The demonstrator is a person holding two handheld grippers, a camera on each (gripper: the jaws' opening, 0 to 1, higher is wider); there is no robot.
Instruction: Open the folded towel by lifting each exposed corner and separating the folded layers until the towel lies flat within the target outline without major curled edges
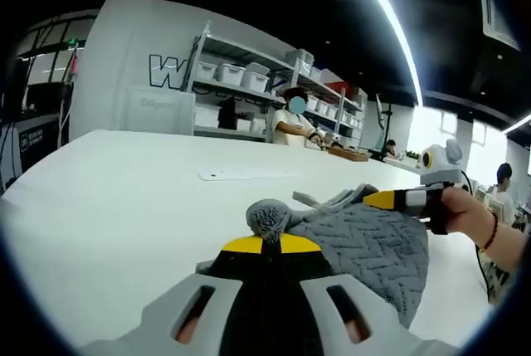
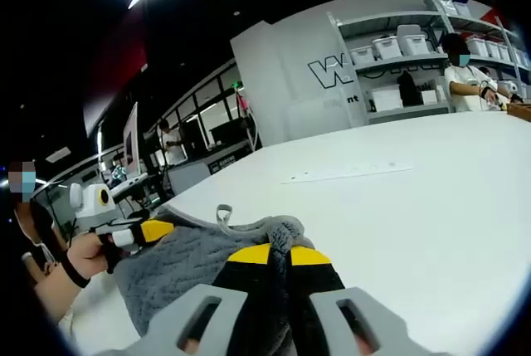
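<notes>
I've got both grippers, left [image 1: 264, 244] and right [image 2: 278, 254], pinched shut on bunched corners of the grey towel [image 1: 373, 244] lying on the white bench [image 1: 124, 198]; it's soft and limp, so I'd grip corners, not mid-cloth.

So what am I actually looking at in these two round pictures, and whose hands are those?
No robot here: a person holds a two-jaw tool in each hand, and a fisheye camera rides on each tool. One picture looks along the left gripper, the other along the right gripper; each also catches its partner at the side, held by a hand. On the white table lies a grey towel, bunched up. Both grippers' yellow-tipped jaws are shut on pinched folds of it. Farther back lies a flat white sheet, with shelves of bins and other people behind.
</notes>
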